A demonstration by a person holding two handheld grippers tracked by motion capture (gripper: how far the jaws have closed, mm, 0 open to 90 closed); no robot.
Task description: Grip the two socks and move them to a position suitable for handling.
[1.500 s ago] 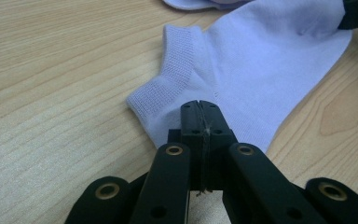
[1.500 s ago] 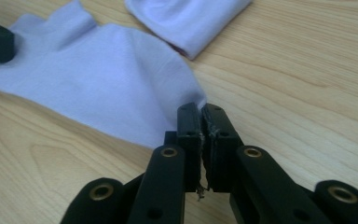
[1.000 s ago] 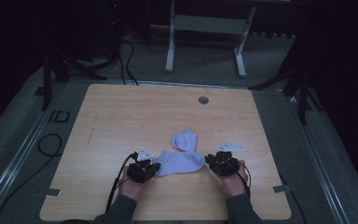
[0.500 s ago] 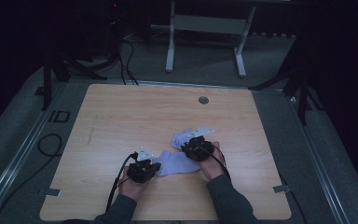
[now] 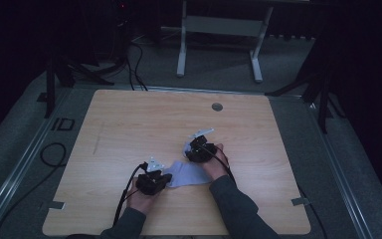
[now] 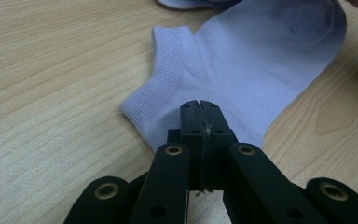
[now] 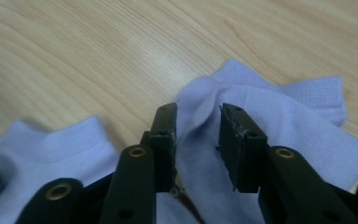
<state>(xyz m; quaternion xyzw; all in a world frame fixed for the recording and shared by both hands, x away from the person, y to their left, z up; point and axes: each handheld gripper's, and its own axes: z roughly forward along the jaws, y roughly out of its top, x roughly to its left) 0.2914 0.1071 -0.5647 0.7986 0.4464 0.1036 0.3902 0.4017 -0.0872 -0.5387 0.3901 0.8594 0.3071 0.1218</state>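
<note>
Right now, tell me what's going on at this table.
A person is handling pale lilac socks on the wooden table with a claw in each hand. The left claw is shut on the edge of one sock near its ribbed cuff, pinning it flat. The right claw has just been opening, and a fold of the other sock stands loose between its jaws.

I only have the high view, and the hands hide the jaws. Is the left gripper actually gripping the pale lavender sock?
Observer: Yes. The left gripper is shut, pinching the pale lavender knit ankle sock at its edge, just below the ribbed cuff.
Operator: And the right one?
Observer: The right gripper has just been opening. Its jaws stand apart, with a raised fold of a second lavender sock between them, not clamped.
</note>
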